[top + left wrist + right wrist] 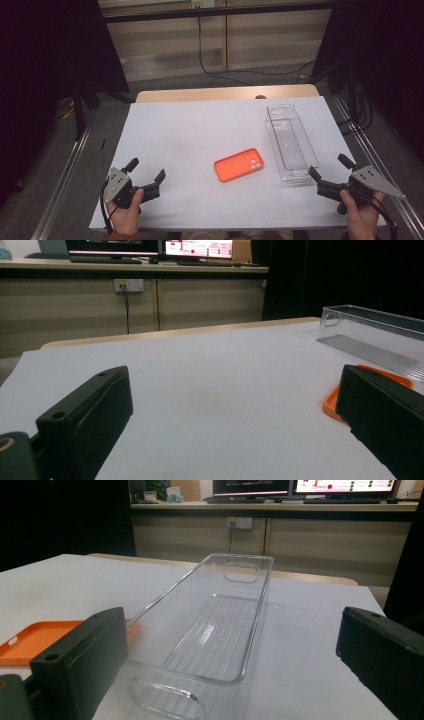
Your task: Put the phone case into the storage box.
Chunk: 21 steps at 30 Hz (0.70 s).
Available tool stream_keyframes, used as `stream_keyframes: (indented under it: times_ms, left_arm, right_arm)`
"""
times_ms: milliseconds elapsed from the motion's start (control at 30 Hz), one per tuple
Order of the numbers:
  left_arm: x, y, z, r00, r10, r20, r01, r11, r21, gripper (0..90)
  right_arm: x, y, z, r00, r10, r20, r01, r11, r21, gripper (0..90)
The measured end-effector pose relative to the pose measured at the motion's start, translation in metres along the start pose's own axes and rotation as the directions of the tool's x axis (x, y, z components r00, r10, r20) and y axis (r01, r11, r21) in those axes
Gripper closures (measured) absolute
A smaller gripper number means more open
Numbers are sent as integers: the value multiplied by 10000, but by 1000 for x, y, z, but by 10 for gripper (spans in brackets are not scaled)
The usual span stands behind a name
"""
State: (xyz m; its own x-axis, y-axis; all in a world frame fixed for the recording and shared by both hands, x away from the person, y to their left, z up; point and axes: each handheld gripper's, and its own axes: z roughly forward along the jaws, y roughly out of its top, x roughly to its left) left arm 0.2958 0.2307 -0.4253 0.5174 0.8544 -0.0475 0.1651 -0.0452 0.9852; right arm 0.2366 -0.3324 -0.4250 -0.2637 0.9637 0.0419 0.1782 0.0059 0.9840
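An orange phone case [239,164] lies flat near the middle of the white table [200,130], camera cutout to the right. A long clear plastic bin [290,141] stands empty to its right, running front to back. My left gripper [147,176] rests at the front left corner, open, nothing between its jaws; the left gripper view has the orange case [372,377] just behind the right jaw. My right gripper [330,167] sits at the front right, open, pointing at the near end of the bin [220,625], with the case [35,640] off to its left.
A wooden table edge [225,93] borders the white surface at the back. Metal rails [70,165] run along both sides on the floor. Black cables [215,70] trail across the floor behind, in front of beige cabinets. Dark curtains hang left and right.
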Motion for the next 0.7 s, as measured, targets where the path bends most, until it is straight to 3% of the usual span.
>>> stream_keyframes:
  times_ms: [300,700]
  left_arm:
    - [-1,1,1,9998,-3,192,-2,9997,247,19]
    - [-5,2,6,9960,-109,885,57,9982,591,19]
  right_arm:
    - [-1,-1,0,10000,9,-31,-9,10000,-27,0]
    - [-2,-1,0,9998,171,-86,-171,9999,12,0]
